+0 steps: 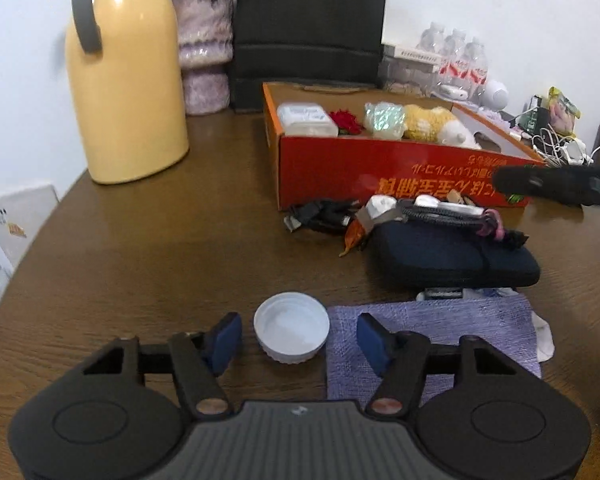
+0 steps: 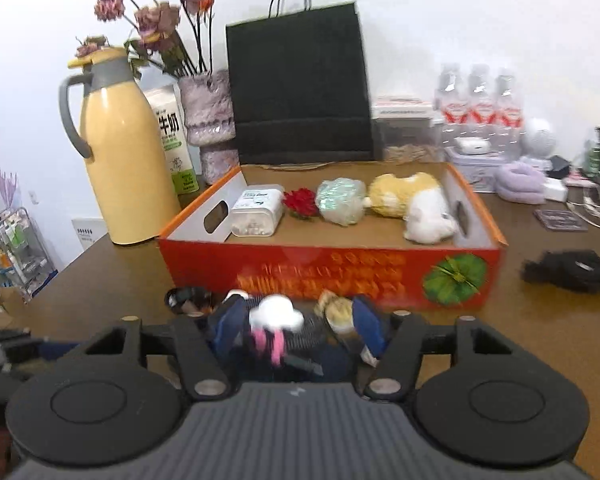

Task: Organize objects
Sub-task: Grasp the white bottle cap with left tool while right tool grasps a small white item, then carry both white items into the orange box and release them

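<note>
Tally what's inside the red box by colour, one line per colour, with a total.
Inside the red box:
White: 1, the clear tub of white pieces
Red: 1, the red flower
Pale green: 1, the shiny wrapped bundle
Yellow and white: 1, the plush toy
Total: 4

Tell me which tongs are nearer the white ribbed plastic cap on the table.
Left. The left tongs straddle the white ribbed plastic cap, pads clear of it. The right tongs are over the dark blue pouch, farther off beside the red box.
</note>
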A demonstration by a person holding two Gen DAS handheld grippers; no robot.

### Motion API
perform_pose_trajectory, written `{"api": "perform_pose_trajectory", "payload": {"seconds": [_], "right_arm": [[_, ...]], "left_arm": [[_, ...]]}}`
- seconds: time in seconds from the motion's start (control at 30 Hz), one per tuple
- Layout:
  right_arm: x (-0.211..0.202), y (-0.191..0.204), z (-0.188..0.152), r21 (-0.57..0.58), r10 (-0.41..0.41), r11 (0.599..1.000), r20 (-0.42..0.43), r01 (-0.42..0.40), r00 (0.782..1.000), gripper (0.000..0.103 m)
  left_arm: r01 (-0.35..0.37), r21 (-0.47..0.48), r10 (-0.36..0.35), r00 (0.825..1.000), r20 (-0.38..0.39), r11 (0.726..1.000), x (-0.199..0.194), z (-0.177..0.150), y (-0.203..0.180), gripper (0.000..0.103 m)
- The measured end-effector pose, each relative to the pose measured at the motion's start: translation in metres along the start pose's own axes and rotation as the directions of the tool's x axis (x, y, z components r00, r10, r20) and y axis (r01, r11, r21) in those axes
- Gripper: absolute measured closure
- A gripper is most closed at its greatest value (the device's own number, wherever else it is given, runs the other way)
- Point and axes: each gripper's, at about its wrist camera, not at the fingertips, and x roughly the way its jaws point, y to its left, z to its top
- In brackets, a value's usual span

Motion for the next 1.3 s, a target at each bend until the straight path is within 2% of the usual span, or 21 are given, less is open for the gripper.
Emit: {"api": "perform_pose_trajectory", "payload": {"seconds": [0.03, 0.07, 0.13, 0.2, 0.33, 0.43, 0.53, 0.6, 0.9, 1.0, 1.17, 1.3], "right_arm": [[0.015, 0.000, 0.002, -0.017, 0.009, 1.000, -0.030, -0.009, 1.000, 0.047], [0.026, 0.001, 0.002, -0.027, 0.010, 1.000, -0.060, -0.012, 0.998, 0.050], [0.044, 0.001, -0.002, -0.023, 0.039, 0.999, -0.116, -0.042, 0.992, 0.068], [0.048, -0.001, -0.006, 0.028, 0.093, 0.996, -0.118, -0.090, 0.989, 0.079], [0.039, -0.001, -0.007, 0.042, 0.060, 0.997, -0.065, -0.057, 0.996, 0.091], [0.019, -0.002, -0.001, 0.041, 0.036, 0.999, -0.001, -0.036, 0.999, 0.091], [-0.019, -0.002, 0.002, 0.022, 0.011, 1.000, 0.075, -0.013, 0.997, 0.091], [-0.044, -0.002, -0.002, 0.022, 0.016, 1.000, 0.087, -0.018, 0.996, 0.091], [-0.121, -0.005, -0.066, 0.068, -0.003, 0.998, -0.004, 0.003, 1.000, 0.091], [-0.138, -0.008, -0.087, 0.078, -0.033, 0.996, -0.030, 0.035, 0.999, 0.091], [-0.170, -0.007, -0.109, 0.088, -0.038, 0.995, -0.037, 0.041, 0.999, 0.091], [-0.178, -0.008, -0.120, 0.106, -0.046, 0.993, -0.052, 0.051, 0.998, 0.091]], "left_arm": [[0.005, -0.006, -0.005, 1.000, 0.004, 1.000, 0.002, 0.000, 0.001, 0.044], [0.002, -0.008, -0.002, 1.000, 0.012, 1.000, 0.002, 0.001, 0.002, 0.052], [0.011, -0.013, -0.011, 1.000, 0.016, 1.000, 0.003, 0.003, 0.004, 0.064], [0.026, -0.018, -0.026, 1.000, 0.015, 1.000, 0.003, 0.004, 0.005, 0.064], [0.015, 0.011, -0.015, 0.999, 0.036, 1.000, -0.004, 0.006, -0.003, 0.064], [0.017, 0.018, -0.019, 0.996, 0.082, 1.000, -0.022, 0.009, -0.011, 0.064], [0.031, 0.028, -0.034, 0.991, 0.133, 0.999, -0.048, 0.009, -0.019, 0.064], [0.050, 0.035, -0.054, 0.989, 0.138, 0.998, -0.060, 0.004, -0.027, 0.064], [0.119, 0.028, -0.121, 0.990, 0.072, 0.992, -0.102, -0.052, -0.060, 0.064], [0.139, 0.051, -0.142, 0.988, 0.057, 0.989, -0.117, -0.066, -0.070, 0.064], [0.122, 0.092, -0.130, 0.988, 0.078, 0.988, -0.142, -0.077, -0.084, 0.064], [0.109, 0.084, -0.114, 0.992, 0.050, 0.990, -0.143, -0.077, -0.088, 0.064]]}}
